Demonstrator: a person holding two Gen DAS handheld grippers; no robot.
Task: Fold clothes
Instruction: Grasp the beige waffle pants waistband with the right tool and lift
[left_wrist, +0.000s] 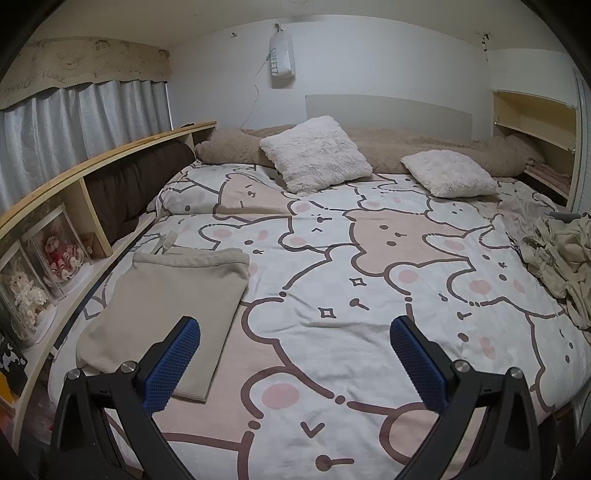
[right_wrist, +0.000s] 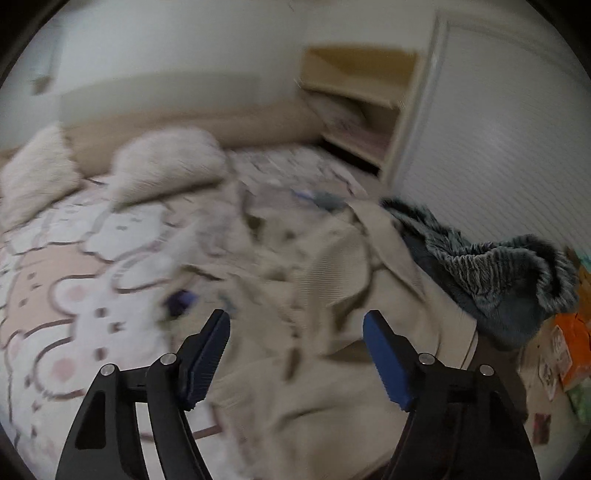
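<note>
- Bedroom w/ a big bed (left_wrist: 332, 350) under a bear-print cover; two fluffy pillows (left_wrist: 316, 155) at the head, shelf unit (left_wrist: 92, 192) along the left side
- Folded beige garment (left_wrist: 166, 310) lies flat near the bed's left edge, looks done
- Your left gripper (left_wrist: 295, 358) hangs over bare cover just beside it, fingers wide, nothing between them
- Your right gripper (right_wrist: 296, 354) is above the unfolded beige pile (right_wrist: 332, 295), fingers apart, no cloth pinched; view is blurred
- Dark teal fuzzy piece (right_wrist: 498, 273) sits at the pile's right side, touching it
- Pile looks soft, light, limp, prob. sags & drags neighbours if you grab mid-bunch
- Best bet: pinch a ribbed hem or edge (right_wrist: 332, 266), lift clear, then spread flat on open cover
</note>
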